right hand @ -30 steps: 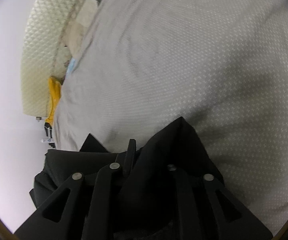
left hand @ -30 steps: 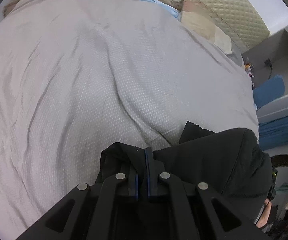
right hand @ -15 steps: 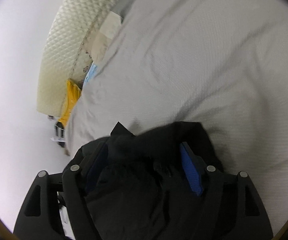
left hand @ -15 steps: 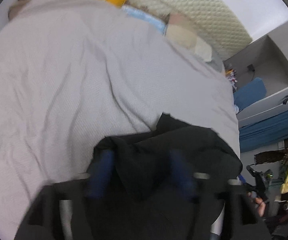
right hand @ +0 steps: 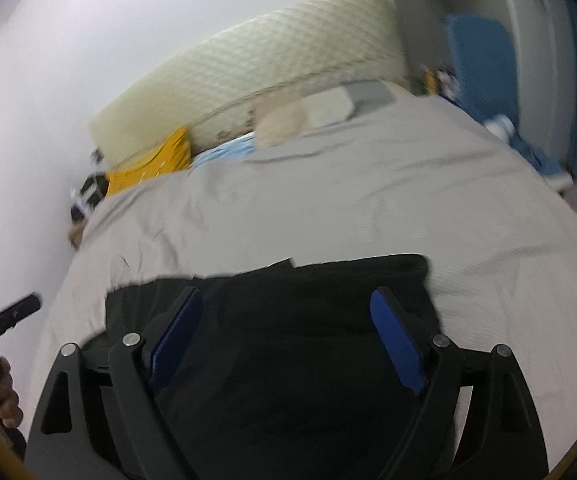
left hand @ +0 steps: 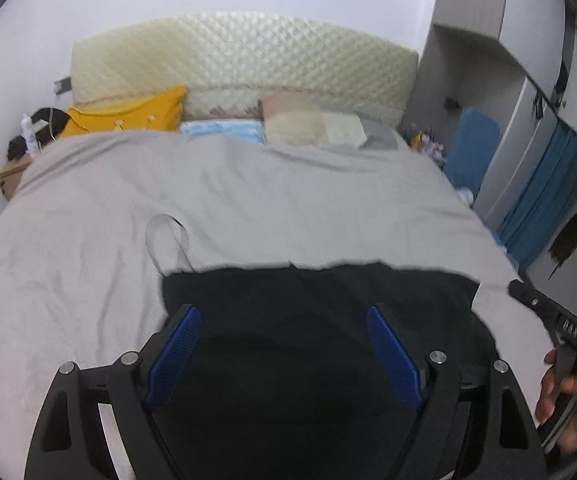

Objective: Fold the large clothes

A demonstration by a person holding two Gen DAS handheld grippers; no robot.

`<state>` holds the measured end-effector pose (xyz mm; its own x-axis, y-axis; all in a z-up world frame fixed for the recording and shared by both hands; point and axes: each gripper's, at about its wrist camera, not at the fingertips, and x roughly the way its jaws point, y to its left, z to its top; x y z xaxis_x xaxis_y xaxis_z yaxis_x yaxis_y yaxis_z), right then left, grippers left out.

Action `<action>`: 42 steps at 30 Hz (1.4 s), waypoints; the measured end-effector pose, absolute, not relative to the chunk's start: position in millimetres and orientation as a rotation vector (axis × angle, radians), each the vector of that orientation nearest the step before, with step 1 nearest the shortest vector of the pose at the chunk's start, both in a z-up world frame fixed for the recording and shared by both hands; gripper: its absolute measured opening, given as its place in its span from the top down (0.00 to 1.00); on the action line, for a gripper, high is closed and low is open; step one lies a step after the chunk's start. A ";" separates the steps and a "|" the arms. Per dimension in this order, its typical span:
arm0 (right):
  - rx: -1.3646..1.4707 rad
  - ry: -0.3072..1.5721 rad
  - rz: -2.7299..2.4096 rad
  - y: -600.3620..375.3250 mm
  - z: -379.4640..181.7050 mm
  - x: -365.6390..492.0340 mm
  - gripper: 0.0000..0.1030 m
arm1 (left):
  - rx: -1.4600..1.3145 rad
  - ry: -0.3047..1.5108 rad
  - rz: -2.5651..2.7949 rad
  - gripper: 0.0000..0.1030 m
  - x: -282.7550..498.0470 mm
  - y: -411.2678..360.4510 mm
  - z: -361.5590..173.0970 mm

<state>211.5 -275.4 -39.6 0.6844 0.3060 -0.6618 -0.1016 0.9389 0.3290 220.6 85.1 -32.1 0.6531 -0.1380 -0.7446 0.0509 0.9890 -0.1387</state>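
**Over the bed, both claws let go**

On the left view, my left claw (left hand: 284, 350) is opening wide and holds nothing. The black clothing (left hand: 316, 300) lies below it on the grey bed cover (left hand: 248, 200). I think this fold is laid down; next I need a new edge to pinch.

My right claw (right hand: 288, 336) is opening too, empty. Only this view shows my left hand (right hand: 2, 392).

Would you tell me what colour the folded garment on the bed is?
Black; the folded garment shows best in the left wrist view.
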 end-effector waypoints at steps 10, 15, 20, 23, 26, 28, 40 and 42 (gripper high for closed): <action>0.078 0.817 0.282 -214.9 -122.8 221.7 0.16 | -0.012 0.889 -0.051 0.17 246.9 52.3 -121.0; 0.049 0.813 0.274 -207.9 -126.4 230.1 0.14 | 0.000 0.893 -0.042 0.17 255.9 48.6 -130.0; 0.039 0.823 0.266 -200.2 -135.0 245.5 0.09 | 0.019 0.902 -0.024 0.17 270.1 48.0 -137.0; 0.027 0.834 0.260 -193.1 -138.5 257.2 0.06 | 0.023 0.905 -0.008 0.17 282.2 49.0 -142.6; 0.012 0.843 0.248 -185.9 -143.3 272.1 0.03 | 0.010 0.912 0.006 0.17 295.8 53.2 -150.6; 0.005 0.853 0.244 -181.0 -149.1 282.2 0.01 | 0.003 0.912 0.010 0.16 303.5 56.4 -155.9; -0.010 0.842 0.268 -169.8 -176.5 292.1 0.00 | -0.020 0.903 0.001 0.10 308.1 69.9 -180.7; -0.020 0.839 0.263 -168.6 -177.1 290.2 0.00 | -0.024 0.892 0.001 0.10 304.4 69.8 -181.0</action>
<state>290.2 -168.6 -177.1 0.6375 0.2226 -0.7375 -0.2386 0.9673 0.0857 304.4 69.8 -181.0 0.6278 -0.0092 -0.7783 -0.0105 0.9997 -0.0202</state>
